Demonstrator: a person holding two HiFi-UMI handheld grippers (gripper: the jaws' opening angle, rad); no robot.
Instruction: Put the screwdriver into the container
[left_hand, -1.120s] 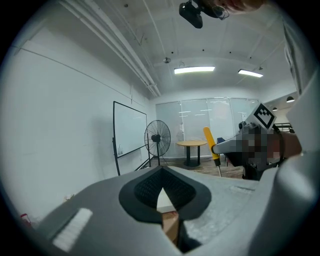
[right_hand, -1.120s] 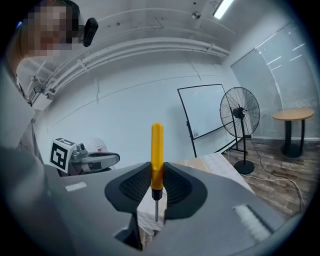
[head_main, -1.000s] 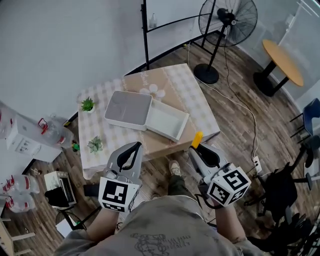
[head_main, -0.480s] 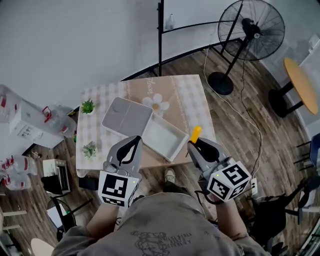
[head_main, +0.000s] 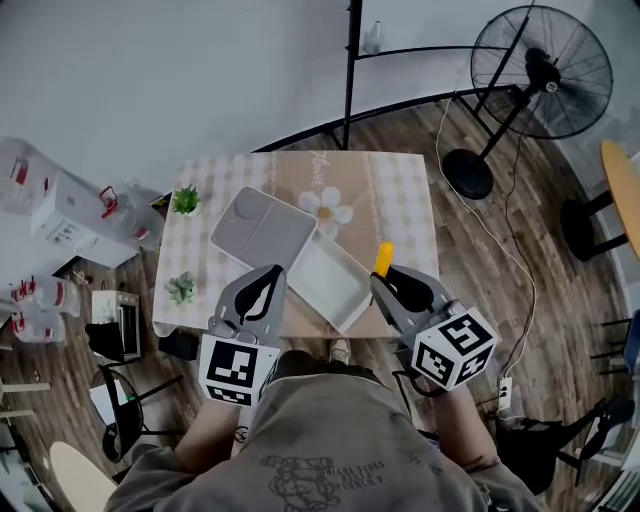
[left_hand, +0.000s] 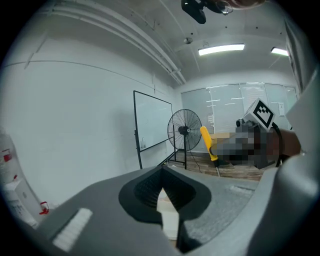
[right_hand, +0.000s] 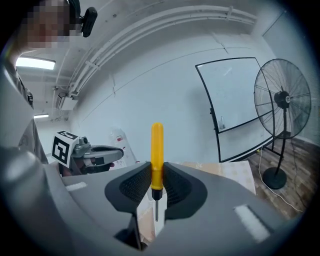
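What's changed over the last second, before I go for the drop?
Both grippers advanced over the near edge of the table: the right gripper now holds the screwdriver just right of the container, the left gripper sits at its left side. Nothing was let go. Right stays shut on the screwdriver, left shut and empty; container and lid unmoved.

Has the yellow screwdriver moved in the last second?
Yes. The screwdriver went forward, from the table's near edge to beside the white container.

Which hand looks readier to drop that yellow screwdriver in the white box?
Right: the right gripper clamps the screwdriver near the container; the left gripper is shut and empty.
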